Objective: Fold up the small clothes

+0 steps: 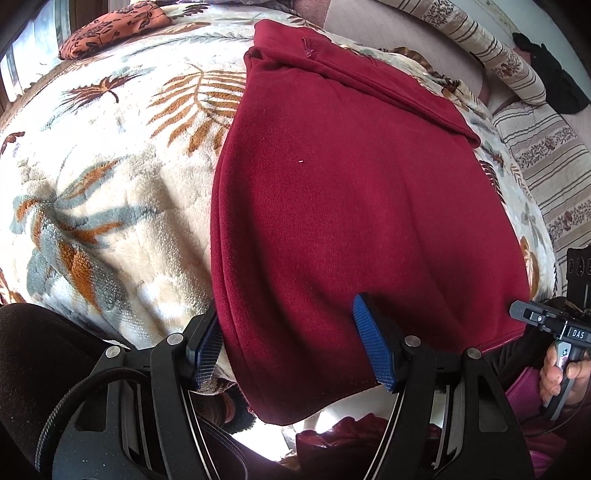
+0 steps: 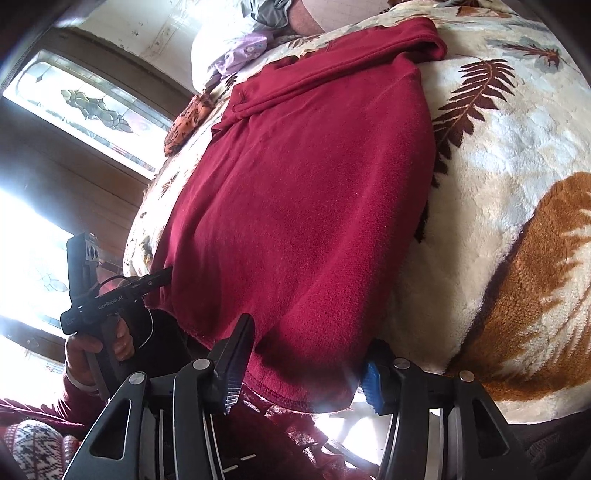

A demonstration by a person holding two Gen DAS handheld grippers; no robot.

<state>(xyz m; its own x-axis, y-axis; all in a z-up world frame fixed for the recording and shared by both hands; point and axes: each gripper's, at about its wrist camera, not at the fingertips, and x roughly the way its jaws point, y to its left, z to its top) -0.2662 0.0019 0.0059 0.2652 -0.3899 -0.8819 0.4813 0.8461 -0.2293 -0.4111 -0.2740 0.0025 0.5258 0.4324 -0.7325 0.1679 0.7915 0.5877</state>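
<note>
A dark red fleece garment [image 1: 351, 206] lies spread on a leaf-patterned plush blanket [image 1: 110, 184], its near hem hanging over the bed edge; a folded band runs across its far end. My left gripper [image 1: 291, 350] is open, its jaws straddling the garment's near left hem corner. My right gripper [image 2: 303, 373] is open, its jaws either side of the near right hem corner of the garment [image 2: 314, 203]. Each gripper also shows in the other's view: the right one [image 1: 546, 321], the left one [image 2: 110, 295].
An orange floral cushion [image 1: 110, 29] lies at the far left of the bed. Striped floral bedding [image 1: 535, 155] and a striped bolster [image 1: 491, 48] lie to the right. A dark cloth [image 1: 554, 74] sits far right. A window [image 2: 85, 103] is on the left.
</note>
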